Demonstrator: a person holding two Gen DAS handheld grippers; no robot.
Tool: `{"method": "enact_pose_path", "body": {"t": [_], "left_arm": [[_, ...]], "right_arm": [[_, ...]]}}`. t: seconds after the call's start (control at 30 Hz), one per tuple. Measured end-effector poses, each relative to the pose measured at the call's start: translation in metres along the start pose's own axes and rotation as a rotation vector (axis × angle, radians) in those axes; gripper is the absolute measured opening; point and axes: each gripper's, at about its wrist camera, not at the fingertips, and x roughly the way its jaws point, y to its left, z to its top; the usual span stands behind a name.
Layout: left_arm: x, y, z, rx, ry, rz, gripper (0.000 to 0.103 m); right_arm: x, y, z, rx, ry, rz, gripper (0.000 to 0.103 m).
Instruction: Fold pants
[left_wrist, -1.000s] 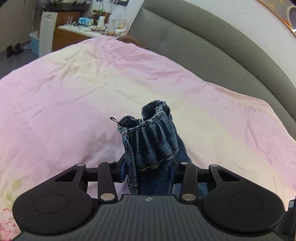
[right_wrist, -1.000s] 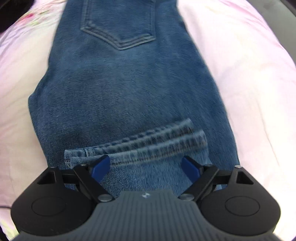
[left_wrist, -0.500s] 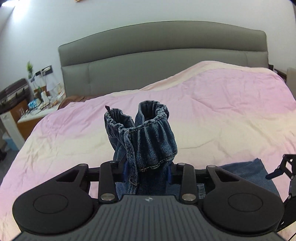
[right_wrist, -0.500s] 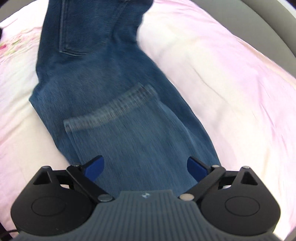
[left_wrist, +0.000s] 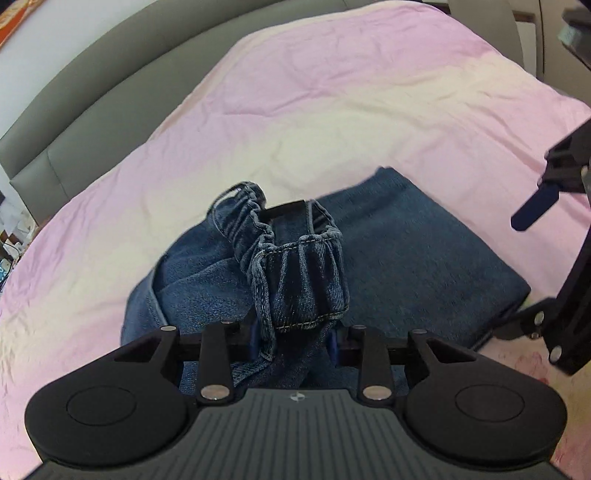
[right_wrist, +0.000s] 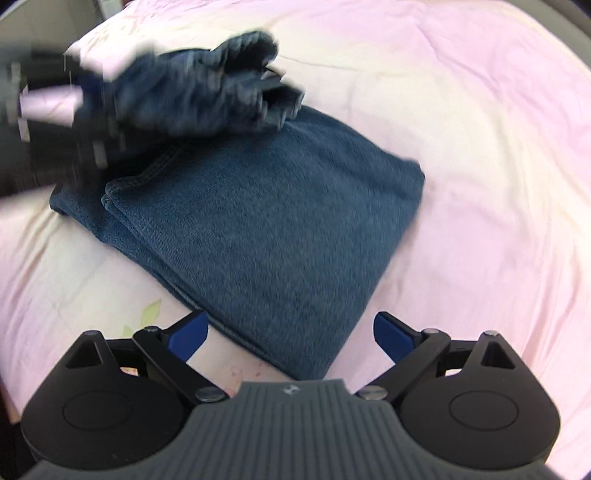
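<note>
Blue denim pants (right_wrist: 266, 221) lie folded on the pink bed cover; they also show in the left wrist view (left_wrist: 417, 258). My left gripper (left_wrist: 293, 338) is shut on the bunched waistband (left_wrist: 295, 266) and holds it over the folded part. In the right wrist view the held bunch (right_wrist: 207, 92) is blurred at the upper left. My right gripper (right_wrist: 290, 332) is open and empty, just above the near edge of the folded pants. It shows at the right edge of the left wrist view (left_wrist: 554, 221).
The pink and cream bed cover (left_wrist: 332, 92) spreads all around the pants. A grey padded headboard (left_wrist: 92, 92) stands at the back left. Clutter on a side table (left_wrist: 7, 236) shows at the far left edge.
My left gripper has carried the waistband down over the folded legs. My right gripper has drawn back from the denim, and the pants now lie as a shorter stack.
</note>
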Motion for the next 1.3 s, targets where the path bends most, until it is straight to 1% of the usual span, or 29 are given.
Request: {"method": "enact_pose_path", "body": {"t": [0.07,0.1,0.13,0.17,0.2,0.23,0.27,0.3,0.33,0.43,0.53,0.63,0.7,0.8,0.93,1.0,1.1,1.13,1.17,1.2,1.23,1.27,1.3], "left_arm": [[0.008,-0.002,-0.01,0.005,0.022,-0.028,0.043],[0.011,0.0,-0.013,0.005,0.018,-0.041,0.043],[0.009,0.002,-0.015,0.0,0.003,-0.059,0.049],[0.006,0.003,-0.014,-0.017,-0.011,-0.078,0.057],[0.004,0.01,-0.015,-0.045,-0.024,-0.114,0.065],[-0.002,0.02,-0.015,-0.096,-0.046,-0.172,0.078],[-0.009,0.028,-0.016,-0.144,-0.062,-0.233,0.08],[-0.012,0.037,-0.017,-0.175,-0.062,-0.267,0.08],[-0.016,0.045,-0.019,-0.189,-0.062,-0.276,0.08],[-0.029,0.058,-0.035,-0.155,-0.071,-0.241,0.08],[-0.039,0.073,-0.055,-0.122,-0.057,-0.182,0.08],[-0.042,0.09,-0.076,-0.116,-0.029,-0.133,0.081],[-0.044,0.105,-0.094,-0.134,-0.011,-0.12,0.082],[-0.043,0.122,-0.121,-0.173,0.016,-0.093,0.083],[-0.029,0.139,-0.143,-0.249,0.054,-0.1,0.083],[-0.023,0.147,-0.151,-0.304,0.055,-0.111,0.083],[-0.015,0.157,-0.159,-0.393,0.069,-0.158,0.083],[-0.012,0.16,-0.162,-0.423,0.074,-0.169,0.081],[-0.008,0.163,-0.163,-0.453,0.08,-0.18,0.08],[-0.004,0.166,-0.165,-0.478,0.085,-0.194,0.078],[-0.003,0.169,-0.167,-0.503,0.087,-0.208,0.07],[-0.001,0.172,-0.169,-0.531,0.084,-0.22,0.06],[0.0,0.176,-0.171,-0.553,0.08,-0.233,0.055]], "right_arm": [[0.002,-0.002,-0.006,0.031,-0.001,0.019,0.092],[0.005,0.0,-0.007,0.039,-0.006,0.023,0.092],[0.005,0.002,-0.009,0.04,-0.008,0.025,0.092],[0.005,0.005,-0.009,0.033,-0.012,0.025,0.092],[0.003,0.008,-0.009,0.022,-0.021,0.021,0.092],[0.0,0.011,-0.008,0.014,-0.034,0.015,0.092],[-0.003,0.013,-0.007,0.013,-0.049,0.014,0.092],[-0.009,0.015,-0.005,0.018,-0.065,0.015,0.092],[-0.015,0.017,-0.001,0.029,-0.081,0.021,0.092],[-0.027,0.019,0.01,0.073,-0.125,0.059,0.091],[-0.034,0.027,0.023,0.101,-0.168,0.106,0.085],[-0.035,0.037,0.039,0.141,-0.194,0.151,0.079],[-0.028,0.041,0.052,0.17,-0.205,0.157,0.078],[-0.02,0.046,0.07,0.226,-0.208,0.165,0.074],[-0.001,0.045,0.089,0.289,-0.193,0.159,0.072],[0.009,0.043,0.096,0.328,-0.182,0.16,0.071],[0.022,0.04,0.102,0.402,-0.149,0.18,0.06],[0.027,0.04,0.103,0.422,-0.135,0.189,0.05],[0.031,0.041,0.104,0.439,-0.124,0.205,0.035],[0.031,0.043,0.106,0.448,-0.12,0.218,0.03],[0.028,0.048,0.107,0.434,-0.128,0.197,0.029],[0.021,0.055,0.11,0.396,-0.148,0.175,0.024],[0.009,0.063,0.113,0.351,-0.179,0.164,0.021]]}}
